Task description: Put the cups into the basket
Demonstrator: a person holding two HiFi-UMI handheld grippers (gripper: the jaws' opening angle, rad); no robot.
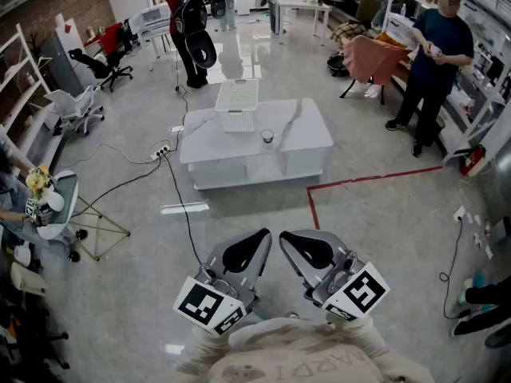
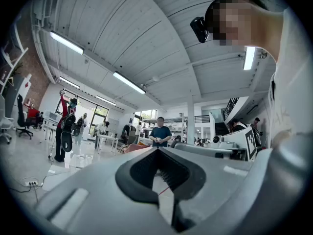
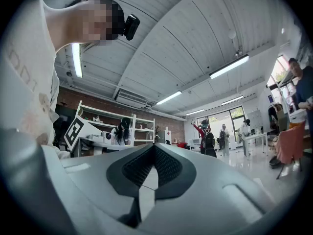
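A low white table stands in the middle of the floor, some way ahead of me. On its far left part sits a white slatted basket. One small cup stands on the table just right of the basket. Both grippers are held close to my chest, far from the table and pointing towards it. My left gripper is shut with nothing in it. My right gripper is shut and empty too. From the left gripper view, the basket shows small in the distance.
A power strip and its black cable lie on the floor left of the table. Red tape marks the floor on the right. A person in dark blue stands far right, another in red behind the table. Office chairs stand left.
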